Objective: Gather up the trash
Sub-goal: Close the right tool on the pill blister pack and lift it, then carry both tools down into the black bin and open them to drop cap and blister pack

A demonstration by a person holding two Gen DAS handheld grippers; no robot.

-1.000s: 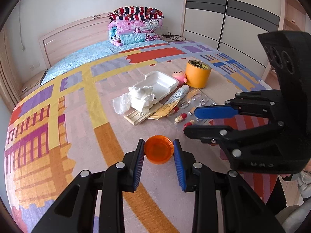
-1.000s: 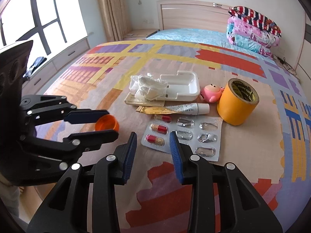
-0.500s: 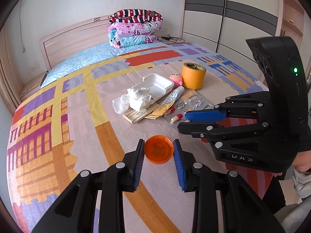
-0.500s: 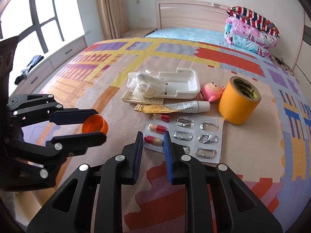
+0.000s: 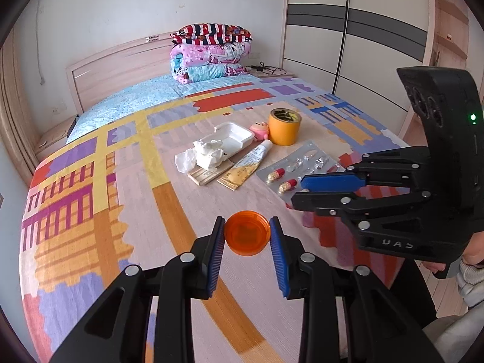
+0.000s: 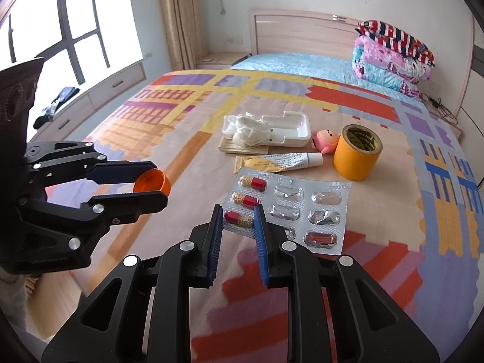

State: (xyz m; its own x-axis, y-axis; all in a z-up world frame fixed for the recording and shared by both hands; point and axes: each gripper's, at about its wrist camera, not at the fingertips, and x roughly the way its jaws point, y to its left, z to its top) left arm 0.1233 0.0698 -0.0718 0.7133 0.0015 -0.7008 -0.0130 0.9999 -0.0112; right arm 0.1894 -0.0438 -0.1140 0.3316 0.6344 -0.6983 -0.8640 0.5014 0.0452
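On the bed [image 6: 393,220], trash is laid out in a cluster: tissue [image 6: 245,128], foam tray [image 6: 290,134], tube [image 6: 284,160], tape roll [image 6: 358,157], pink toy [image 6: 326,140], blister pack [image 6: 299,208].

An orange cap [image 5: 247,232] is pinched side to side between the pads of the left gripper [image 5: 247,236]; it is held clear of the sheet, open face toward the camera. From the right wrist view the same cap [image 6: 152,182] is seen caught between the left fingers [image 6: 127,171].

The right gripper [image 6: 239,222] is narrowed onto the near left corner of the pack. The corner with the red capsule is seen between the pads, but contact is not clearly shown; from the small gap a thin pinch on the foil edge is judged likely. In the left view the right gripper [image 5: 305,189] is seen at the pack's [image 5: 299,166] near edge.

Key relation: the pack lies flat, straight ahead of the right fingers, with its long axis running away from them toward the tape roll. The right hand is far nearer to it; the left hand is occupied by the cap and offset to the pack's left. A lift by the corner is judged next; sagging or slipping of the thin foil is the risk. No bin is seen in either view.
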